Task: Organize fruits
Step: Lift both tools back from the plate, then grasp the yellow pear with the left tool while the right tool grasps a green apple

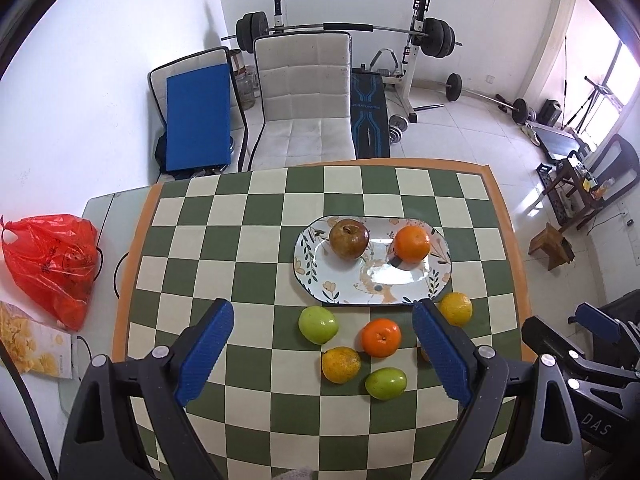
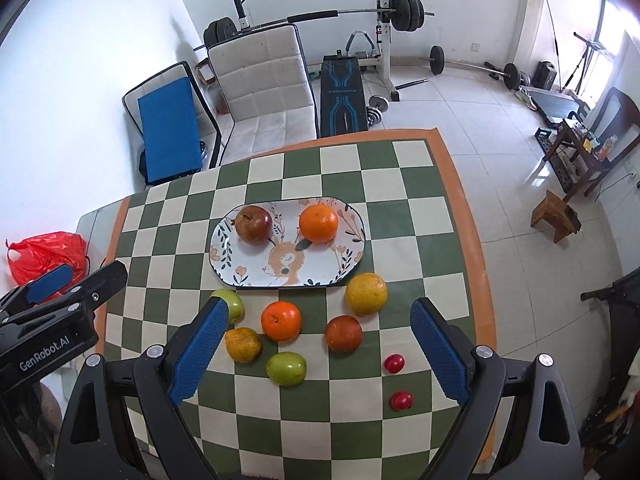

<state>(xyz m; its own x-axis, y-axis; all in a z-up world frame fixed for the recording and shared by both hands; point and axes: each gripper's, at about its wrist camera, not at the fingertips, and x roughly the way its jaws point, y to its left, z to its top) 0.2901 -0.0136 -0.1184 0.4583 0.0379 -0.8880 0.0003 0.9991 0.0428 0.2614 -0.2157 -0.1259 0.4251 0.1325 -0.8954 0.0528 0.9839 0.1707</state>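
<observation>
Both blue-padded grippers, left (image 1: 323, 342) and right (image 2: 319, 342), jaws spread wide, empty, above green-and-cream checkered tablecloth (image 2: 420, 216); loose oranges and green apples (image 2: 286, 368) plus two small red fruits (image 2: 394, 363) just below; brownish-red apple (image 2: 253, 225) and orange (image 2: 318, 224) on floral oval plate (image 2: 320, 272) beyond

bright daylight from right window (image 1: 624, 76) | glare on plate (image 1: 384, 272); fisheye-bent edges

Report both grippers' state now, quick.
Left gripper: open, fingers spread wide, holding nothing, above the loose fruit.
Right gripper: open, fingers spread wide, holding nothing, above the loose fruit.
</observation>
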